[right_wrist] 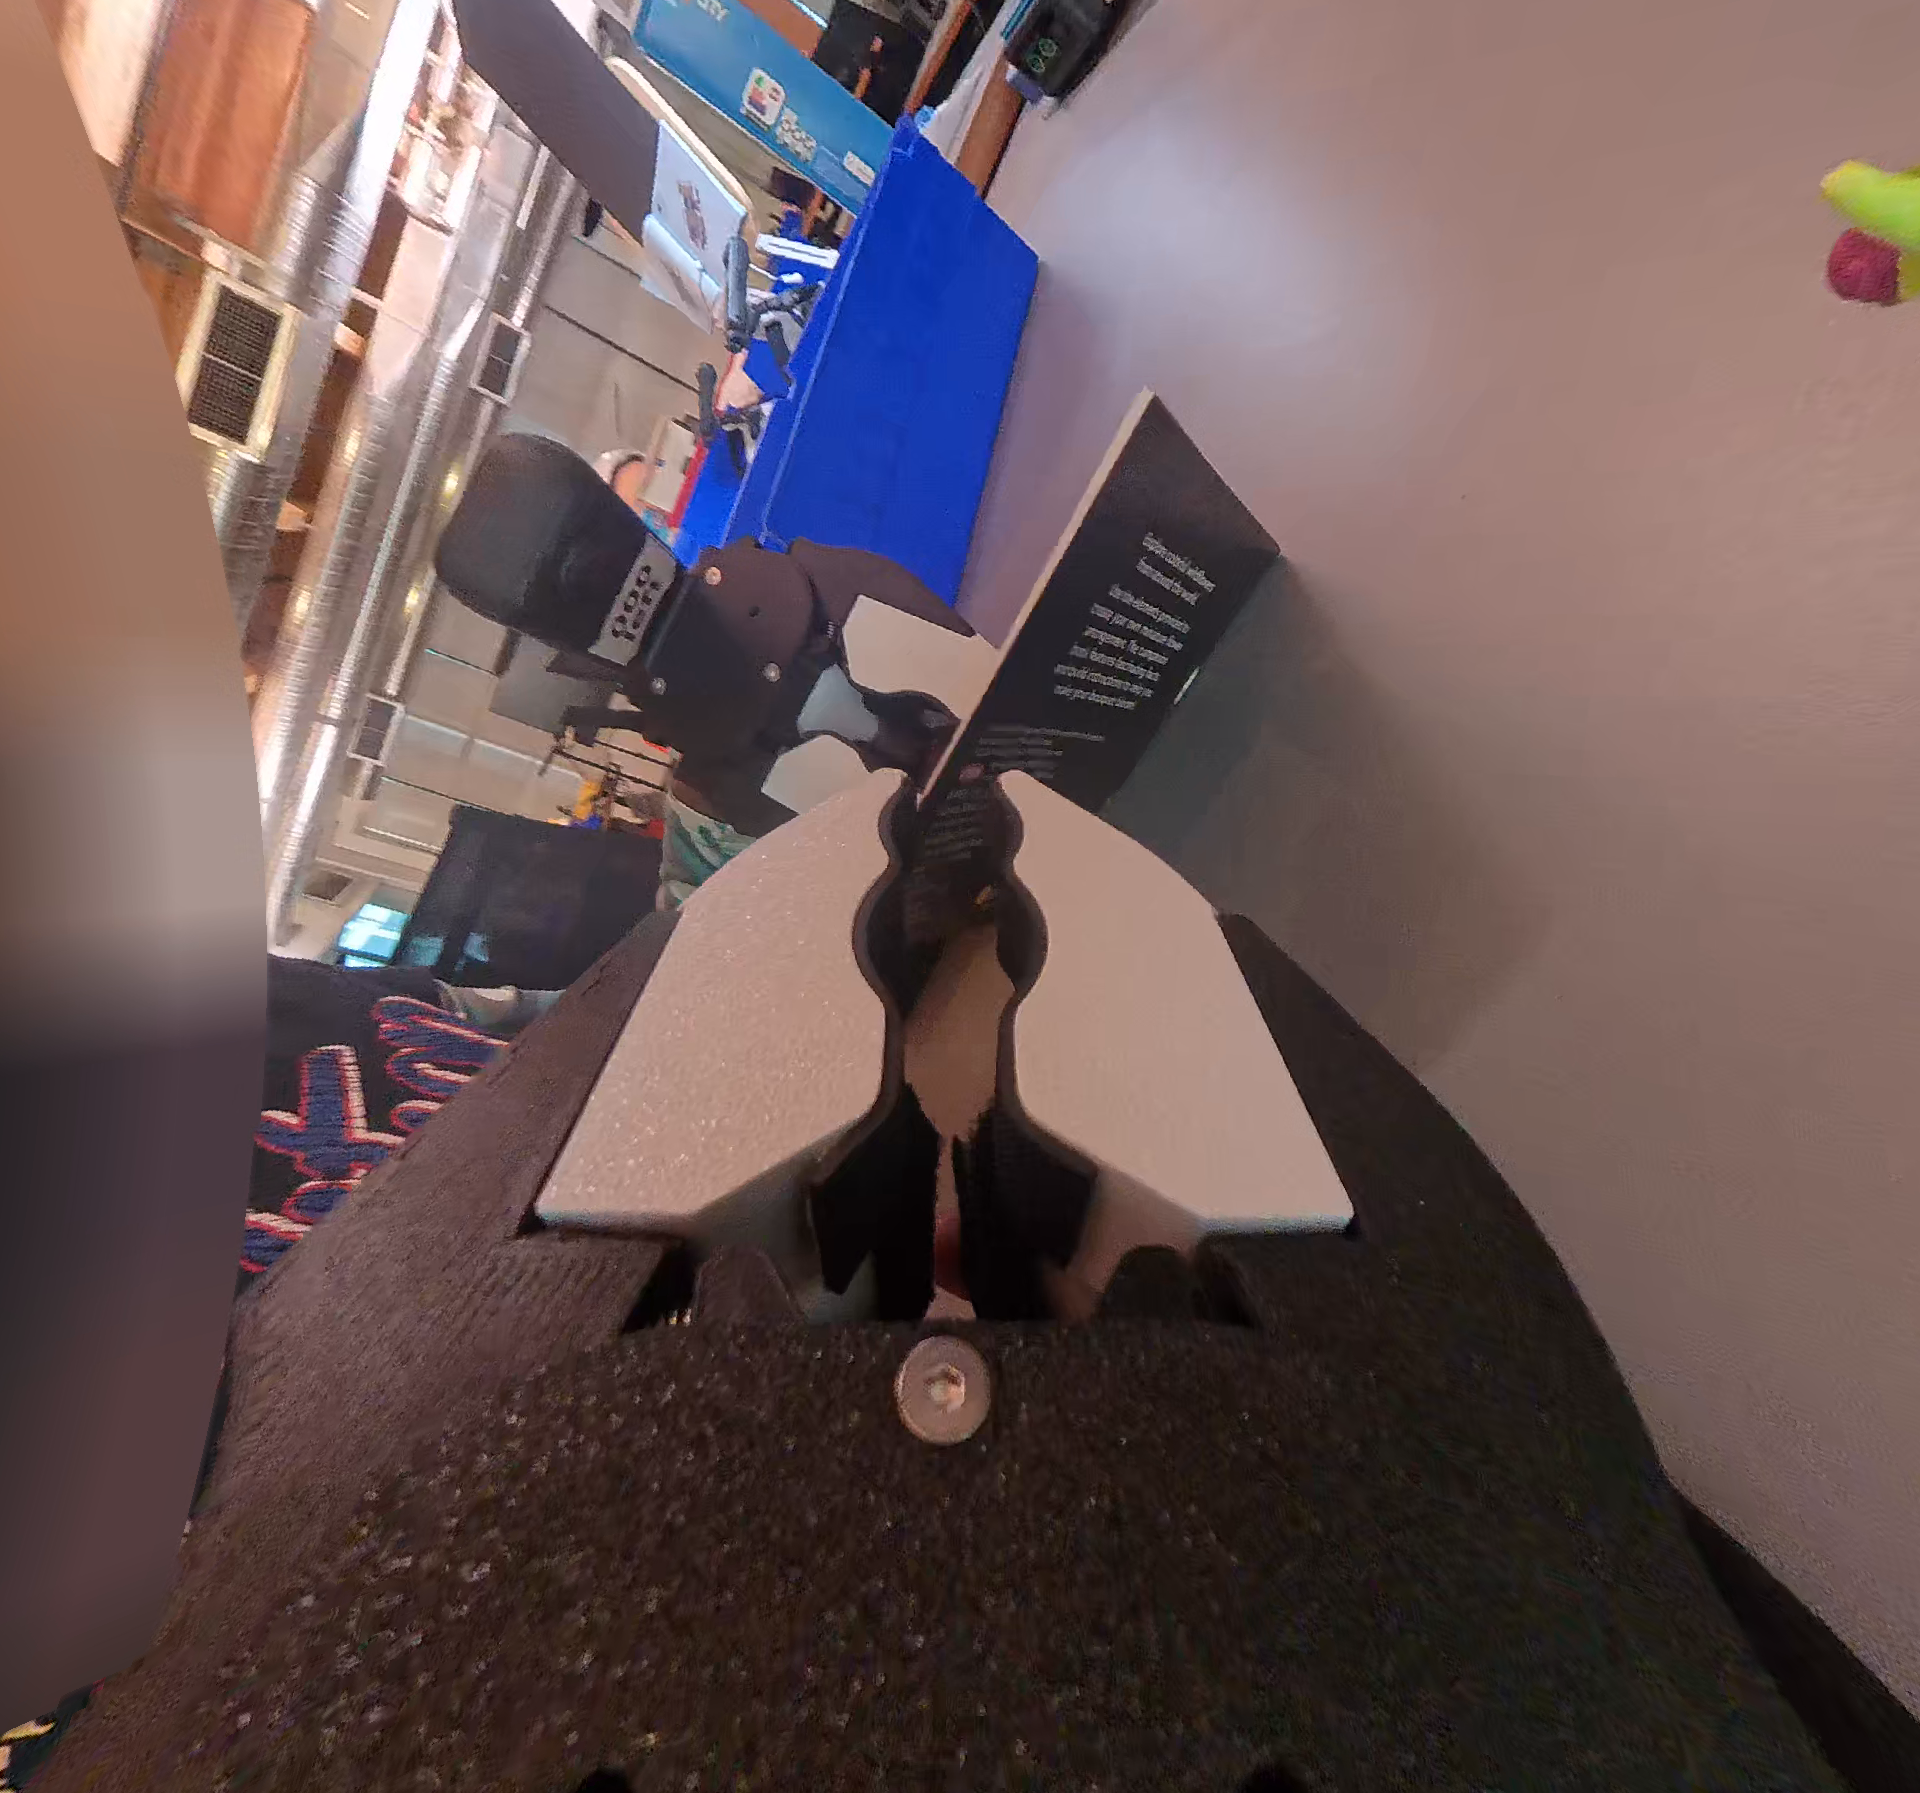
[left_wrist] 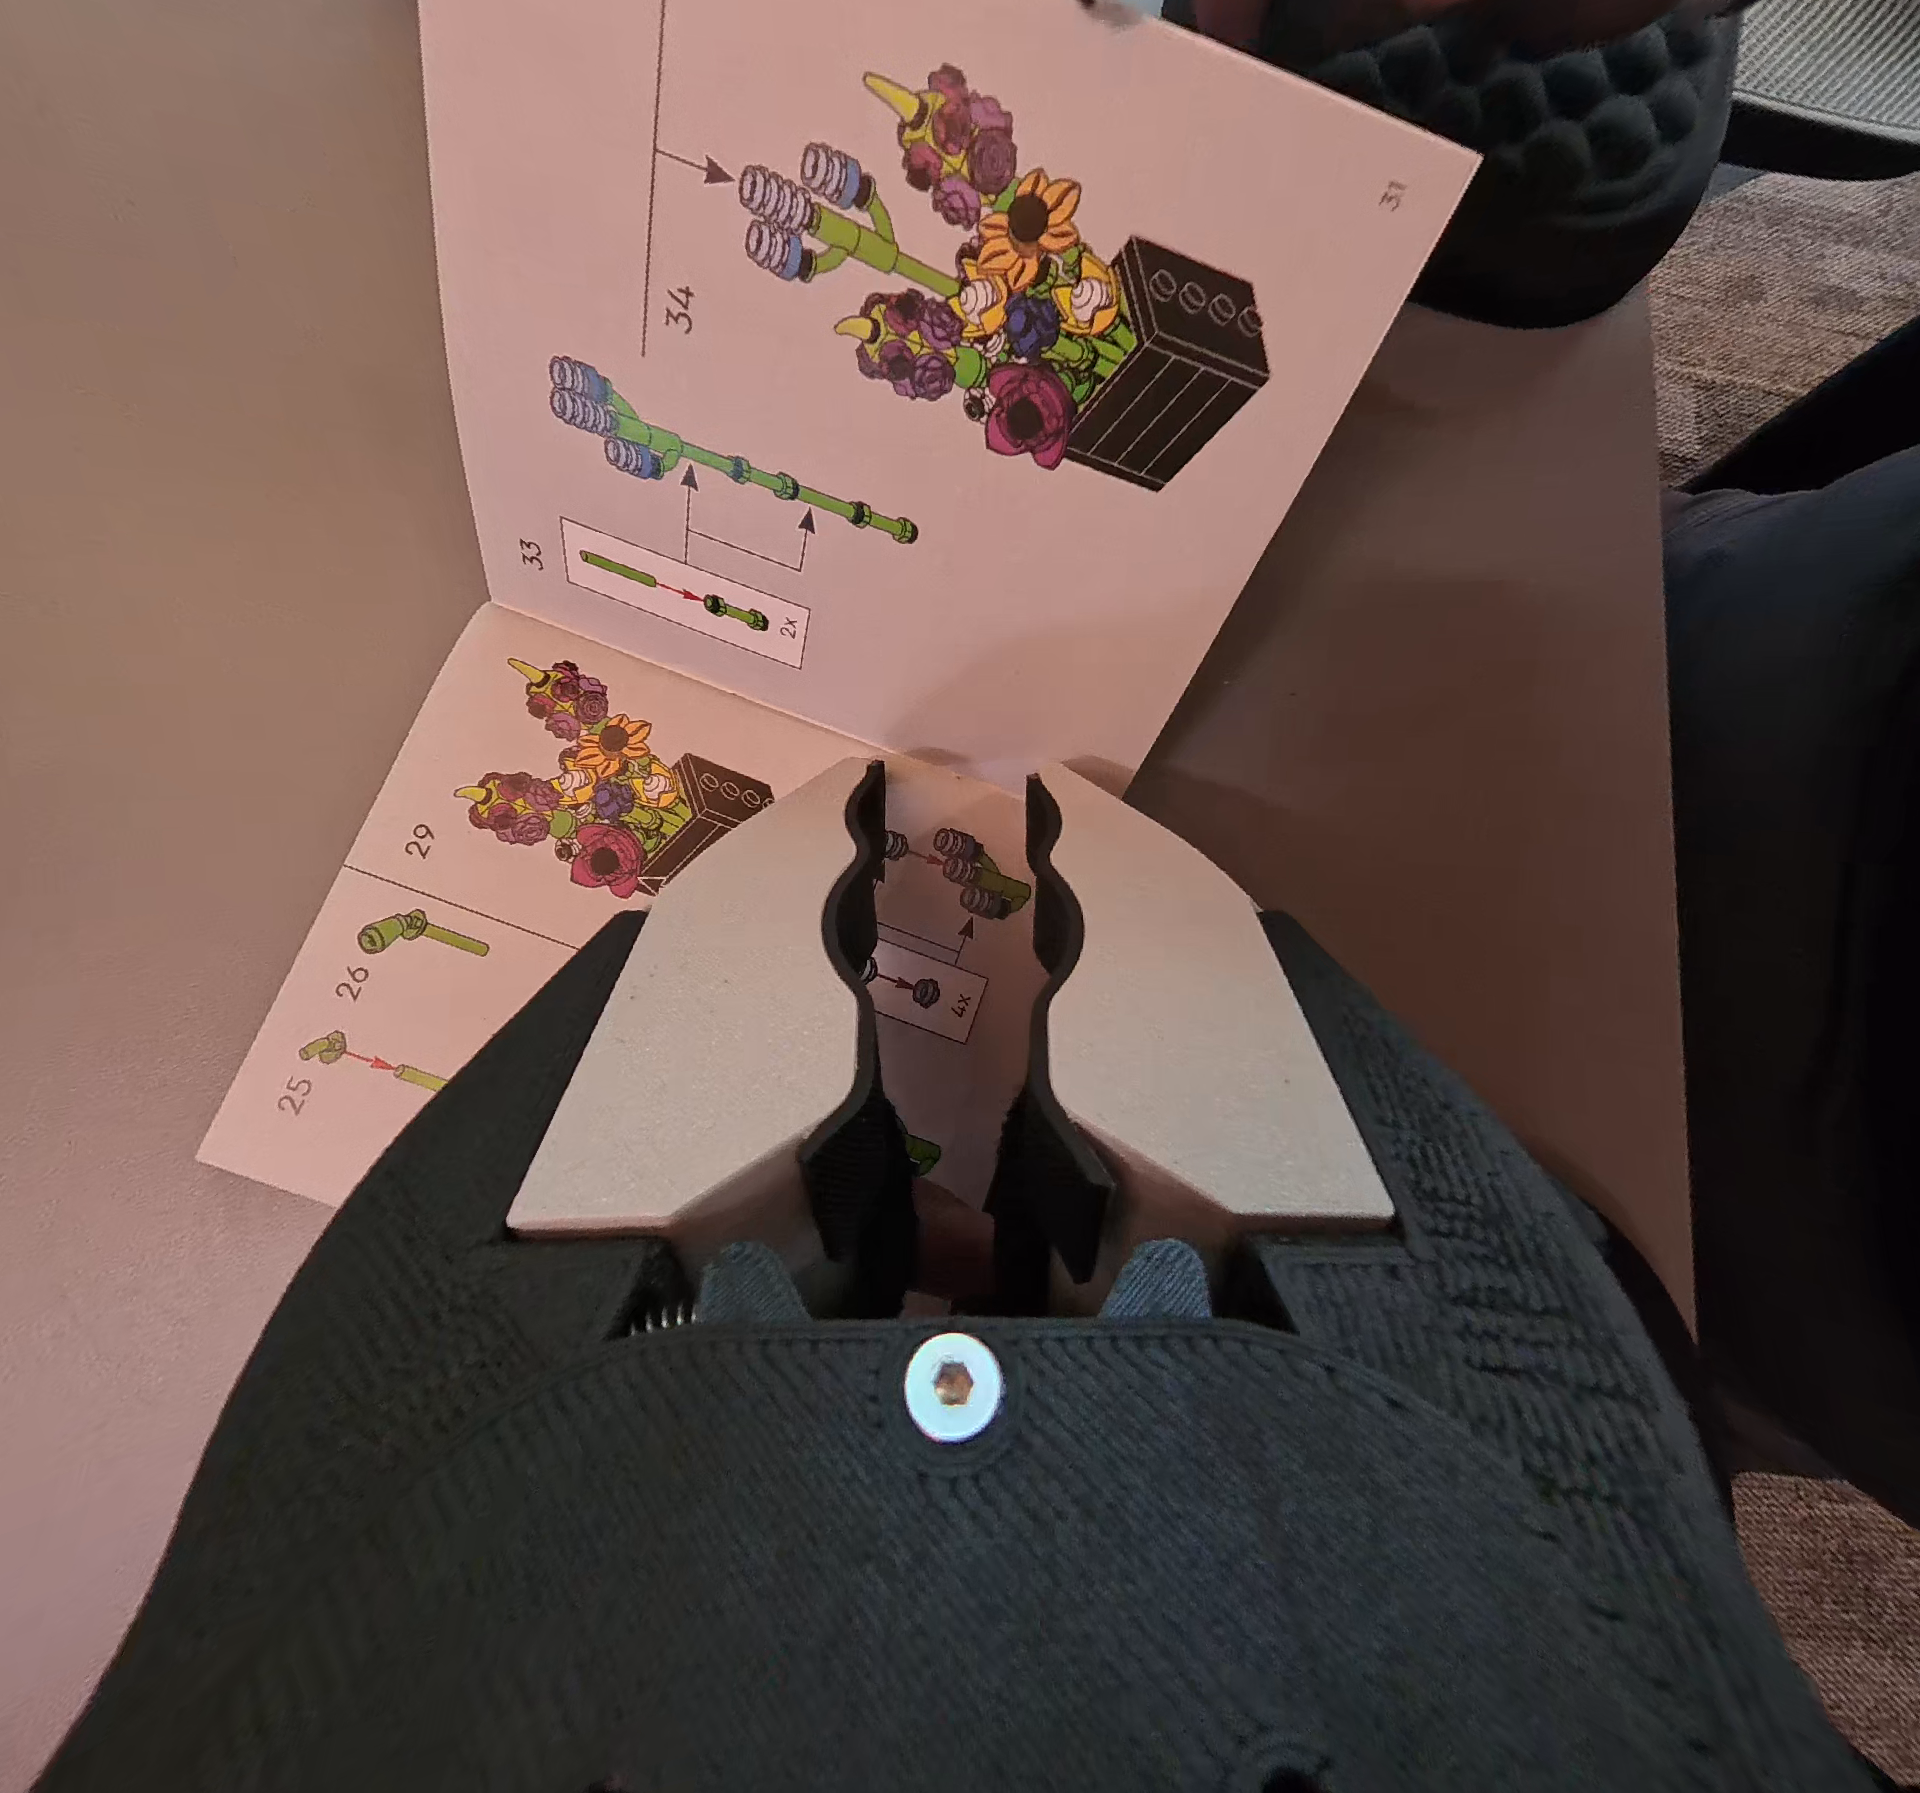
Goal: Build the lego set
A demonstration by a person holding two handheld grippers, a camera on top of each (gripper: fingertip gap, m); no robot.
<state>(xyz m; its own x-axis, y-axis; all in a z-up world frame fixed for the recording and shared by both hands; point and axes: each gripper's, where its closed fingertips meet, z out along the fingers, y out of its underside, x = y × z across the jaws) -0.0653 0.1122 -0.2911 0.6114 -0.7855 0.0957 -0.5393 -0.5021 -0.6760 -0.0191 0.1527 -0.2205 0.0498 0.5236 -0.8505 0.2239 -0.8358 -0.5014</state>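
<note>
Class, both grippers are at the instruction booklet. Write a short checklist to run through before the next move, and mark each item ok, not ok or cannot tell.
1. Right gripper grips the booklet's lifted part: ok.
2. Left gripper open, over the lower pages: ok.
3. Left fingers pressing the paper: cannot tell.
4. Upright page's drawings unobstructed: ok.
5. Lego flower piece within reach: cannot tell.
</note>
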